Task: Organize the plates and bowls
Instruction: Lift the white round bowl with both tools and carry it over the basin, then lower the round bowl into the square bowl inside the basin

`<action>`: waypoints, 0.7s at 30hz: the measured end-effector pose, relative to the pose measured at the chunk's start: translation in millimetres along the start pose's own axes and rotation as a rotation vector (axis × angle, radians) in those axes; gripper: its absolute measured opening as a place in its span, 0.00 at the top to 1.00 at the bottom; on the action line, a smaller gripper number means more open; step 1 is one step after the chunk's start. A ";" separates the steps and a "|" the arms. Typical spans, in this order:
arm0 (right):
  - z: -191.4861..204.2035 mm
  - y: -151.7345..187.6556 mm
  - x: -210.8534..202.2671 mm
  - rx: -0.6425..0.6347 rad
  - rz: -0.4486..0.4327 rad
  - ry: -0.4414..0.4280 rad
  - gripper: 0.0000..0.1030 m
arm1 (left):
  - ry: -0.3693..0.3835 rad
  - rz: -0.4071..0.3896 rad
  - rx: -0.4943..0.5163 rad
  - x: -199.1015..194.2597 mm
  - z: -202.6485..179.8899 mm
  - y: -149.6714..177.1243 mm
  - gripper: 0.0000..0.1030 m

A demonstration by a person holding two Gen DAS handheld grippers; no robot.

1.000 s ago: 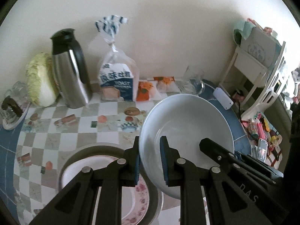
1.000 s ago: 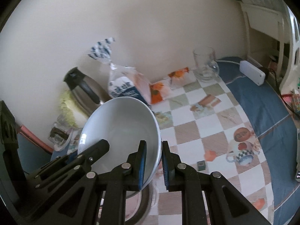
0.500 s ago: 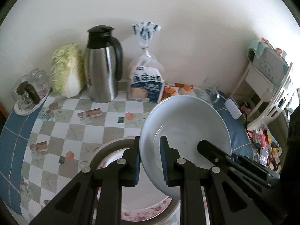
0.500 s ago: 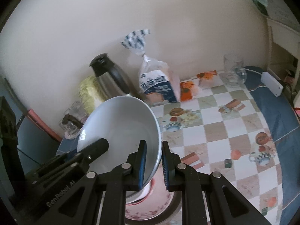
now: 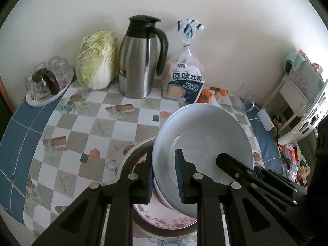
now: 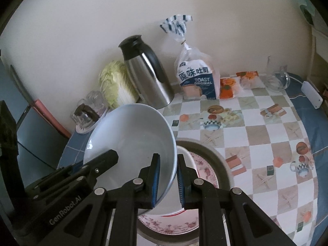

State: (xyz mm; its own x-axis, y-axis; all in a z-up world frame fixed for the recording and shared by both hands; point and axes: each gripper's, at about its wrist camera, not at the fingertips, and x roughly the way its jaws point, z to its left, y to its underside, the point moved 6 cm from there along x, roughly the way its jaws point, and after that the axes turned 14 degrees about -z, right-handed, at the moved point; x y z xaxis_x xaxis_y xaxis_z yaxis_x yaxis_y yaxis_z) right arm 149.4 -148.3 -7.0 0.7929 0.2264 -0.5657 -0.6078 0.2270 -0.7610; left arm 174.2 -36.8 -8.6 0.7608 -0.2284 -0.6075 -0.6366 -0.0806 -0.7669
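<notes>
One white bowl (image 5: 203, 135), one floral plate (image 5: 164, 221), two hand-held grippers.

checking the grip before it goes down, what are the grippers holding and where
Both hold the pale blue-white round ceramic bowl by its rim: left gripper on one side, right gripper on the opposite side.

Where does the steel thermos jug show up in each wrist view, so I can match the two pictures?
Left wrist view: the steel thermos jug stands upright at upper centre against the wall, between the cabbage and the toast bag.
Right wrist view: the jug leans in the picture, left of centre, above the rim of the white bowl.
Shared landmark: the toast bag, just right of the jug in both.
</notes>
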 end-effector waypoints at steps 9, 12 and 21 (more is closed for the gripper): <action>5.5 6.2 7.9 -0.023 0.030 0.019 0.83 | -0.003 0.030 -0.015 7.4 6.3 6.7 0.81; 2.7 7.8 10.5 -0.027 0.039 0.030 0.83 | -0.003 0.055 -0.011 13.6 5.7 12.5 0.81; -13.1 23.3 26.4 -0.020 0.102 0.061 0.83 | -0.022 0.122 0.024 31.3 1.1 30.8 0.81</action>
State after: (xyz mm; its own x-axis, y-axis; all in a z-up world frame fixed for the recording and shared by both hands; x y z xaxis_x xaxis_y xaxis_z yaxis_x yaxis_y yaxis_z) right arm 156.7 -149.4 -43.9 0.7283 0.1897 -0.6585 -0.6852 0.1861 -0.7042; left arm 178.6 -45.3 -51.5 0.6804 -0.2136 -0.7011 -0.7219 -0.0303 -0.6914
